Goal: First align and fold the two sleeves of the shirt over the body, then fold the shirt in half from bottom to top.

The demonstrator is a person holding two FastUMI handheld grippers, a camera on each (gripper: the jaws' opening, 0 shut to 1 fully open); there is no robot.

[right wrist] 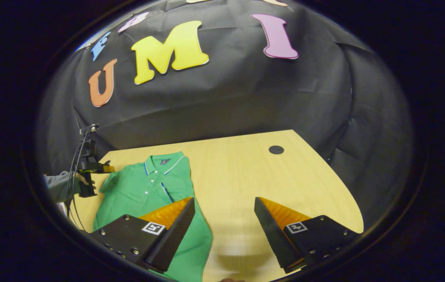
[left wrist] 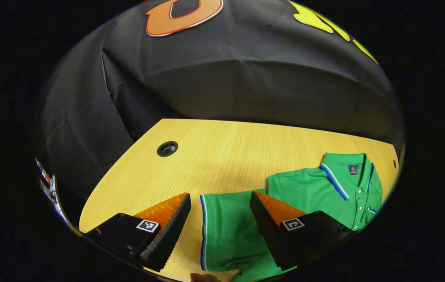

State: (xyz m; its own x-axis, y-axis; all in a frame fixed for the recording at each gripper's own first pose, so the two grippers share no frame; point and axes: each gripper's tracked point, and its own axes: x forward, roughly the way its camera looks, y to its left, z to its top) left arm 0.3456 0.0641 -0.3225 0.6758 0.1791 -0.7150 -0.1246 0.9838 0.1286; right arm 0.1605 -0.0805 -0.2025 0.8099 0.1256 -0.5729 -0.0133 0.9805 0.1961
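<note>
Green shirt [left wrist: 316, 192] is laid flat on the table [left wrist: 214, 156]; its sleeve is seen just beneath the left hand-held gripper [left wrist: 220, 207], spread wide, while the right hand-held gripper [right wrist: 224, 213], equally wide, is held beside its edge.

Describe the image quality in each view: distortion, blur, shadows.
Left gripper view: fisheye bends the table edge; green shirt sharp. Right gripper view: same curvature, a soft shadow on the wood between the right hand-held gripper fingers, slight blur there.

Right tongs [right wrist: 224, 231] gape above the table [right wrist: 246, 172], beside the green shirt [right wrist: 148, 188].
</note>
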